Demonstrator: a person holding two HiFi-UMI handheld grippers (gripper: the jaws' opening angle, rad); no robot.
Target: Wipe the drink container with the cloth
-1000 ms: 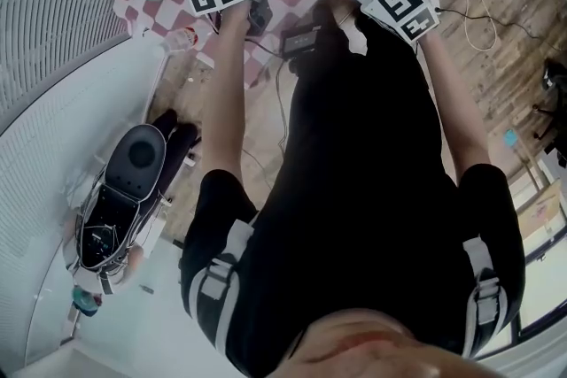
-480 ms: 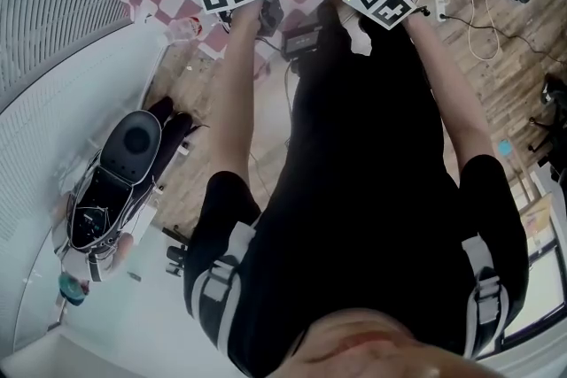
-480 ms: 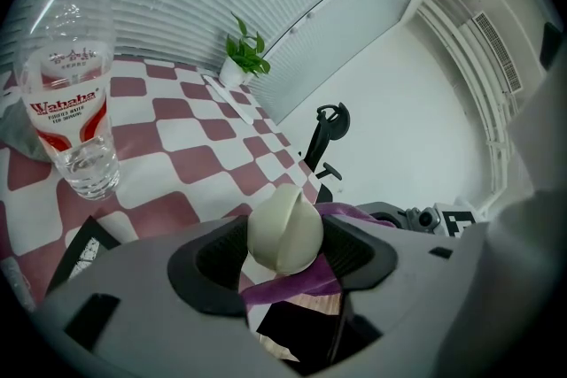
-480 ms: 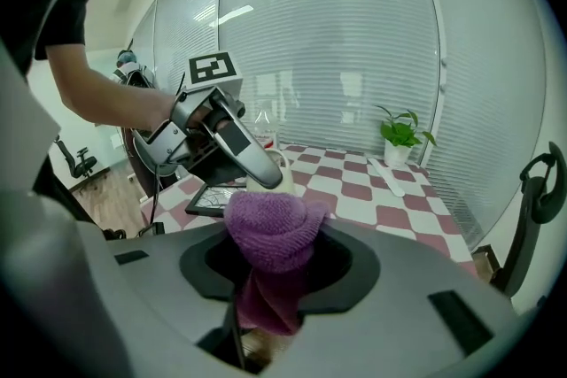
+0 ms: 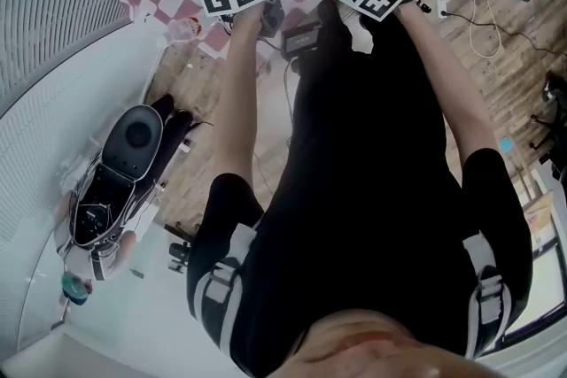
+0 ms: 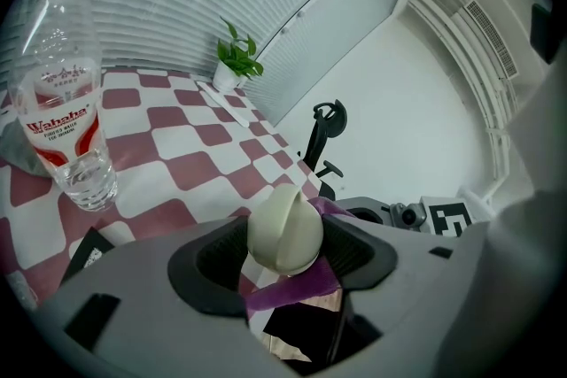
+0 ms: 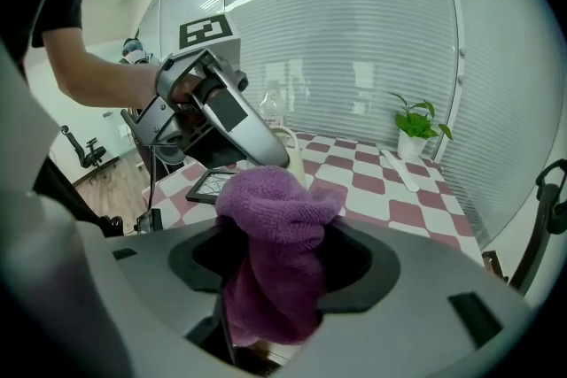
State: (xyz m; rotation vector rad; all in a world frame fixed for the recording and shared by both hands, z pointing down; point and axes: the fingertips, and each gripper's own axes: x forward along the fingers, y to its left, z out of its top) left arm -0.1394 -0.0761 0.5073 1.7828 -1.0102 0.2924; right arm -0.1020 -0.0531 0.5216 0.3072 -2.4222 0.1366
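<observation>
Drink container (image 6: pixel 283 227) clamped in left gripper (image 6: pixel 285 266) jaws, right gripper (image 7: pixel 282 266) jaws opening around cloth (image 7: pixel 276 206)

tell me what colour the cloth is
Purple, a plain fuzzy purple with no pattern. The cloth shows best in the right gripper view.

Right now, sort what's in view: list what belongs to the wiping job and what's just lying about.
Job: drink container in the left gripper; purple cloth in the right gripper, jaws opening.
Lying about: water bottle; potted plant.
</observation>
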